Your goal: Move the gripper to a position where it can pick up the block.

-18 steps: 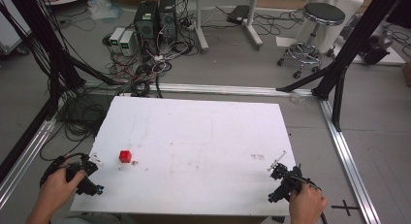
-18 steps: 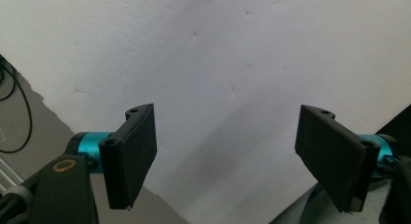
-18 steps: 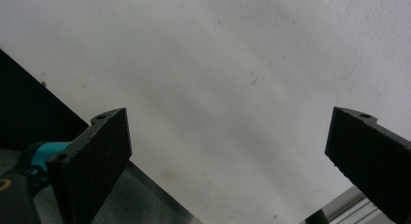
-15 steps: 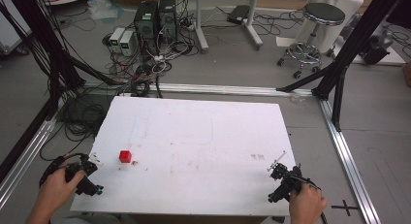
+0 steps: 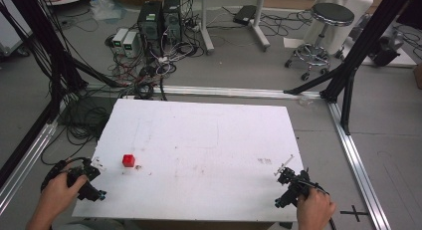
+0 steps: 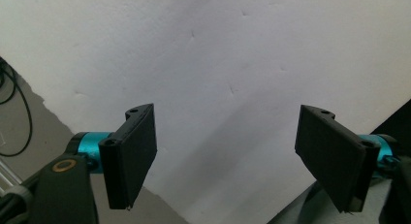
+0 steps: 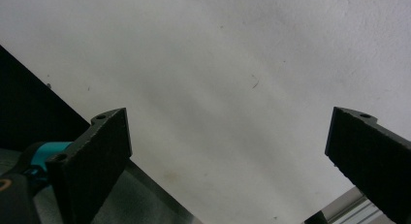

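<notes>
Red cube rests near the table's left edge, unmoved since the previous frames, while both tongs, left gripper and right gripper, remain released at the near corners.

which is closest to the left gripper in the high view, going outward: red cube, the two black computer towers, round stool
From the left gripper at the table's near left corner:
1. Red cube, on the table just right of that gripper and slightly farther in.
2. Black computer towers, on the floor beyond the table's far edge, left of centre.
3. Round stool, on the floor at far right.
</notes>
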`<state>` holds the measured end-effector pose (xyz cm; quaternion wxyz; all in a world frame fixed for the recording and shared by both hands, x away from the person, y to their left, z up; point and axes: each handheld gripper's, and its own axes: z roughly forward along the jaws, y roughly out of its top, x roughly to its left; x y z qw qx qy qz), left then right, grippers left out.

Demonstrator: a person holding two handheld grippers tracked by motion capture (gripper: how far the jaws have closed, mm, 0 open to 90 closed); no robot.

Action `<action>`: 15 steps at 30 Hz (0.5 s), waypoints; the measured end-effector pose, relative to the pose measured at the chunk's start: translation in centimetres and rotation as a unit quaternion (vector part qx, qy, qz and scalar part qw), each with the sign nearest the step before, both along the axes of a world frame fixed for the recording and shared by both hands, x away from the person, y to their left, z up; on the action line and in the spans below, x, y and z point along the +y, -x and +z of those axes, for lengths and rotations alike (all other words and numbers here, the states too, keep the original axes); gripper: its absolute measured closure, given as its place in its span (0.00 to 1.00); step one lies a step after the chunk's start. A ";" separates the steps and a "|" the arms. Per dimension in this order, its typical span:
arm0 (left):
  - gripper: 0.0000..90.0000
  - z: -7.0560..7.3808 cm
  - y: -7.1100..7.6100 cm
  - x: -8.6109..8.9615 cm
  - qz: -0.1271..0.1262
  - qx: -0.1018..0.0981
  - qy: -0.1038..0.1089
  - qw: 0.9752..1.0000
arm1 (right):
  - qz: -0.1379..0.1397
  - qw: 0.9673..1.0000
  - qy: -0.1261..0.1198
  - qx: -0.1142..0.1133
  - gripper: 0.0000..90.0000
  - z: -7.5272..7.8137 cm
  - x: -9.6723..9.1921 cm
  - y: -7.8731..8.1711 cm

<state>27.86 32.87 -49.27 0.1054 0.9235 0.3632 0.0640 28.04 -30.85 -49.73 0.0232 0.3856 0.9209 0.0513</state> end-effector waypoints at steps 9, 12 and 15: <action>0.26 0.4 -0.5 -0.4 -0.037 -0.010 -0.015 0.999 | 0.000 1.000 -0.005 -0.003 0.02 0.0 -0.2 0.1; 0.26 0.6 -0.8 -0.6 -0.048 -0.010 -0.022 0.999 | -0.002 1.000 -0.004 -0.002 0.02 0.0 -0.2 0.2; 0.26 1.0 -1.4 -0.5 -0.067 -0.010 -0.040 0.997 | -0.001 1.000 -0.007 -0.002 0.02 0.0 -0.1 0.2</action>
